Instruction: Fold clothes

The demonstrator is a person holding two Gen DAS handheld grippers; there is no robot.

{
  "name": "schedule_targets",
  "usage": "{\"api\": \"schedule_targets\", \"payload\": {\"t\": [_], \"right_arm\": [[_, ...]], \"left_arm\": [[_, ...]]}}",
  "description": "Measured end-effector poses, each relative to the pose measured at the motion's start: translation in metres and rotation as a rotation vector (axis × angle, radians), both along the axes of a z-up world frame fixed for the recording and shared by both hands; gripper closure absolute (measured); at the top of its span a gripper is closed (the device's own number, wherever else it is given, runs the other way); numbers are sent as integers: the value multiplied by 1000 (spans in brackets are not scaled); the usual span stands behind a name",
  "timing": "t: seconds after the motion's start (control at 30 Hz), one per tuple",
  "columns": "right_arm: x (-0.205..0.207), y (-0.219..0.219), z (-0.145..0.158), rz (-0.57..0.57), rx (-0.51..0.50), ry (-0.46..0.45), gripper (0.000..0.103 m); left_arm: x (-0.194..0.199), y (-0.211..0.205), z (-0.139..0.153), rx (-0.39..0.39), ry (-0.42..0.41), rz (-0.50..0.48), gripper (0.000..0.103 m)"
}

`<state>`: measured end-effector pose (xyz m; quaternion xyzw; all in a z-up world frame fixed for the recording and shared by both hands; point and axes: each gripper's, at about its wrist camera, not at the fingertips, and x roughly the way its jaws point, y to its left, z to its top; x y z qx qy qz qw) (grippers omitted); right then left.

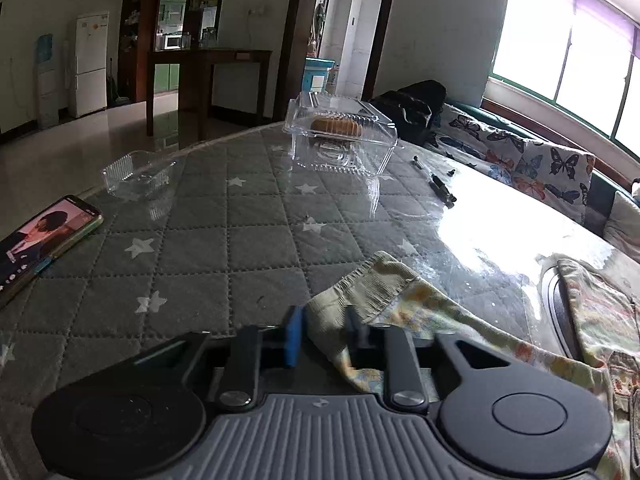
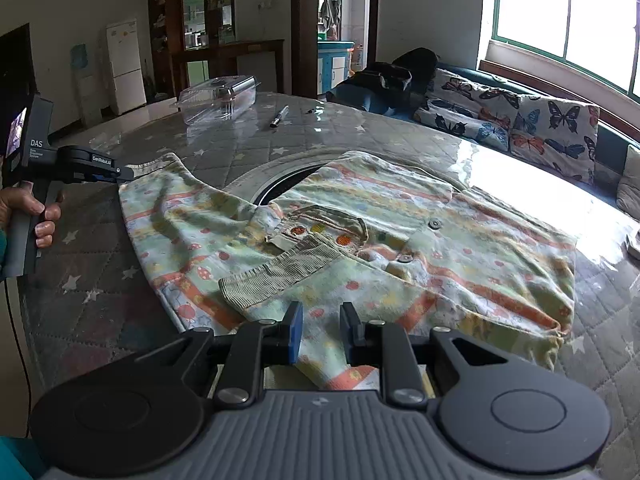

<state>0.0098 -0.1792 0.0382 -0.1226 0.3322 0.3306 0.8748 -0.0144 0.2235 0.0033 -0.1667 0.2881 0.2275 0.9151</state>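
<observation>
The garment (image 2: 340, 240), a small patterned shirt with corduroy cuffs, lies spread across the middle of the right wrist view, its long axis running from the left sleeve cuff (image 2: 168, 162) at centre left of the frame to the hem at lower right. The left gripper (image 2: 124, 174) enters from the left edge of that view and meets this cuff; in the left wrist view the same cuff (image 1: 360, 292) sits between the blue pads, the jaws nearly closed and pinching the fabric. The right gripper (image 2: 320, 336) at bottom centre has its jaws drawn in narrow over a fold of the near edge of the shirt, apparently gripping it. Judgement: the left hand (image 2: 36, 216) holds the outlying sleeve, so the coming fold would carry that cuff rightward in frame, across the sleeve's length toward the shirt body, while the right holds the near edge. The surface is a grey quilted star-print cover (image 1: 200, 240) under a glossy clear sheet, with strong window glare at right. On it: a phone (image 1: 44, 240), clear plastic containers (image 1: 340, 136), a pen (image 2: 279, 116). Beyond: a butterfly-print sofa (image 2: 520, 116) and a white refrigerator (image 2: 124, 66).
</observation>
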Motion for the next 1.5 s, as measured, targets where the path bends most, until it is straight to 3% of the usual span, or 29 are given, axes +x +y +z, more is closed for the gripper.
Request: {"api": "schedule_targets", "payload": {"t": [0.2,0.53,0.7,0.9,1.13,1.27,1.37,1.5], "right_arm": [[0,-11,2,-38,21,-5,83],[3,-49,6,-149,68,-24,83],[5,-69,5,-209,90,-26,83],[6,-97,4,-298,121,-17,83],[11,-109,4,-341,151,-8,83],[15,-103,4,-334,160,3,83],[17,-94,2,-314,154,6,83],[18,-81,-1,-275,141,11,83]], "left_arm": [[-7,-24,27,-74,-95,-101,94],[4,-124,75,-268,-212,-524,94],[18,-182,81,-367,-228,-713,94],[26,-238,69,-372,-194,-867,94],[20,-267,37,-278,-82,-938,88],[16,-261,34,-253,-69,-944,64],[11,-252,35,-221,-74,-930,64],[21,-218,29,-200,-55,-819,64]]}}
